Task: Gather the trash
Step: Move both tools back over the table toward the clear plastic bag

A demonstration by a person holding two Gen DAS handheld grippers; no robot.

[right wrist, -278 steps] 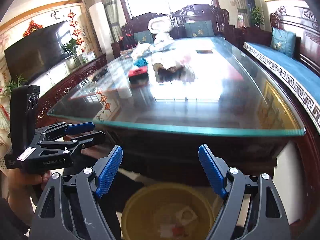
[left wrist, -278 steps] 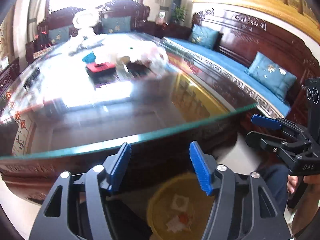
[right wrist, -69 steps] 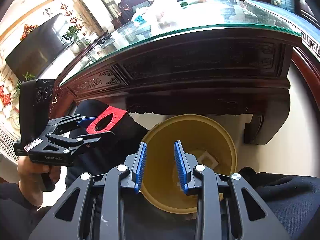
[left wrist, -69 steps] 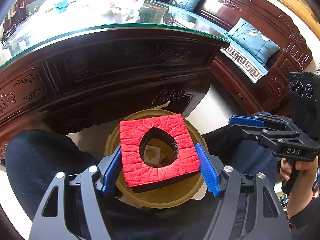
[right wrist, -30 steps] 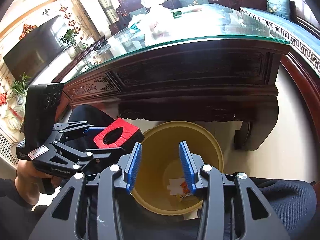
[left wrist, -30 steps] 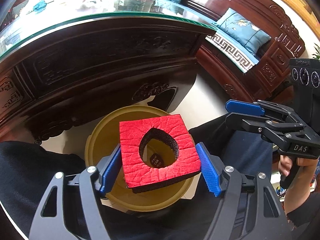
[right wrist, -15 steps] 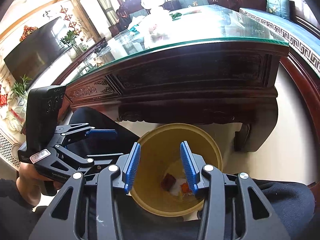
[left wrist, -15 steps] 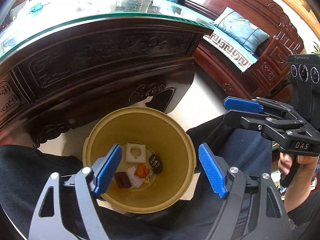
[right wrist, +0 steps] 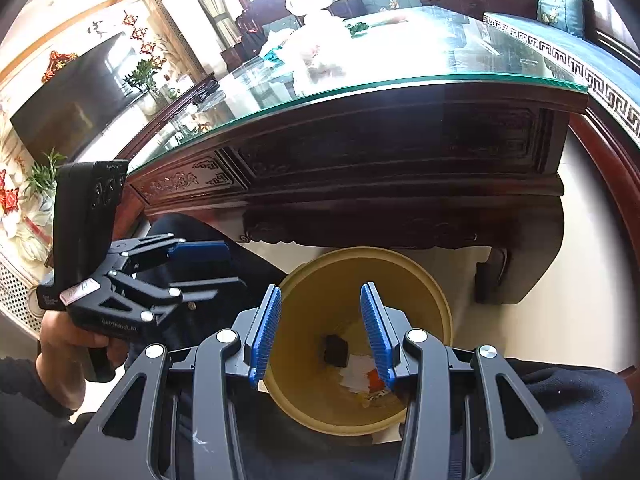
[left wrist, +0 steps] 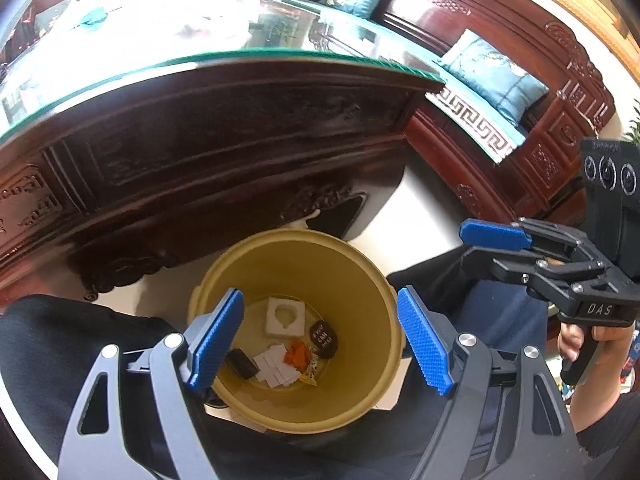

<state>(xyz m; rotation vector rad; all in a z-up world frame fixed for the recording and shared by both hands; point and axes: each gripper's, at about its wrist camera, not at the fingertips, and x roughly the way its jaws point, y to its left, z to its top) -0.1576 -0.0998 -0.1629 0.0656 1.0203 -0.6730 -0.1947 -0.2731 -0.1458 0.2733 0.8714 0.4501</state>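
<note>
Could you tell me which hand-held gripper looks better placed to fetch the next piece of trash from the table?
Probably left: the left hand-held gripper stands wide open and empty over the yellow bin; the right hand-held gripper is narrower. Both sit equally near the glass-topped table.

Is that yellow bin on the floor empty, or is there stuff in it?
Not empty, but far from full: the yellow bin holds only a few scraps on its bottom.

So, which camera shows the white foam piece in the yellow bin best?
The left wrist view: the white foam piece lies uncovered on the bottom of the yellow bin, its cut-out clear. In the right wrist view I cannot make it out; the right gripper covers part of the bottom.
</note>
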